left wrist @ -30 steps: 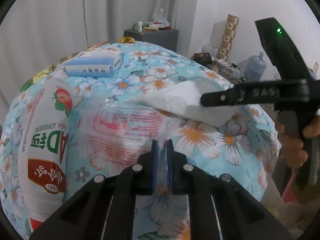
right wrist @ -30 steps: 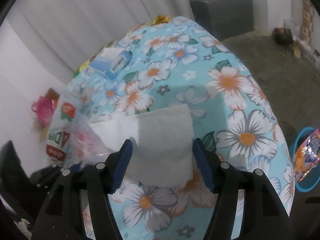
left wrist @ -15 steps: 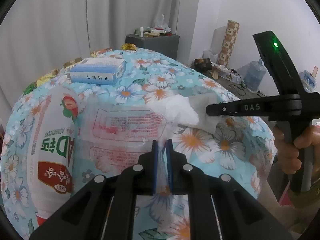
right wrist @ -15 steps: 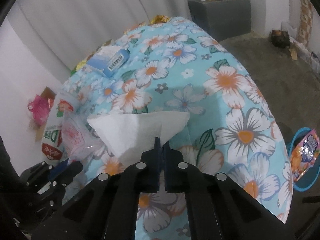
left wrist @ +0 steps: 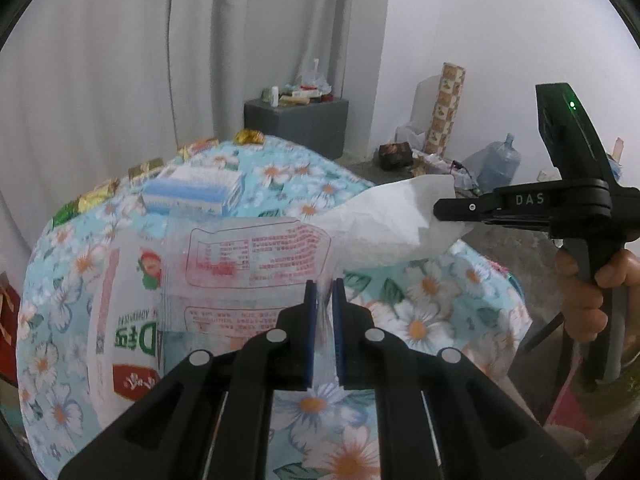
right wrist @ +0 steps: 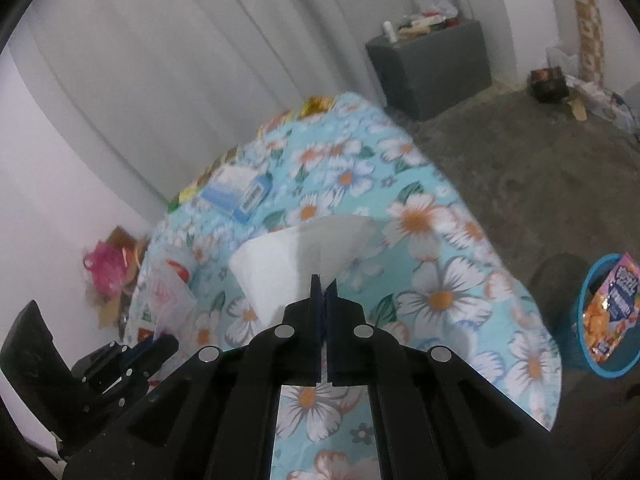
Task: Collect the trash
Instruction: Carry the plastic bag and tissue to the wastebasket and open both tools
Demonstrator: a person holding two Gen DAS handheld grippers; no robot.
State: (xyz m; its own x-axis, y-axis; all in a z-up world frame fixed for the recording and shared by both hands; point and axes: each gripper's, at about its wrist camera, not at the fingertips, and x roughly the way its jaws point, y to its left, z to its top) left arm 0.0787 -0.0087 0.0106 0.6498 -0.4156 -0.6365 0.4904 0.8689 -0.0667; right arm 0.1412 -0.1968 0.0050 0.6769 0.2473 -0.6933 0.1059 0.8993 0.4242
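left wrist view: left tool clenched on clear printed wrapper above floral bench | right wrist view: right tool clenched on white tissue, lifted; blue bin on floor holds a snack bag | left to do: blue box, gold wrappers

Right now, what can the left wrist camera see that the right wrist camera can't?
Only the left wrist view shows the person's hand gripping the right tool's handle, and a big water jug on the floor.

Only the right wrist view shows the blue bin with a snack bag inside, and a pink bag by the wall.

Both show the white tissue pinched in the right tool, the clear wrapper in the left tool, and the blue box.
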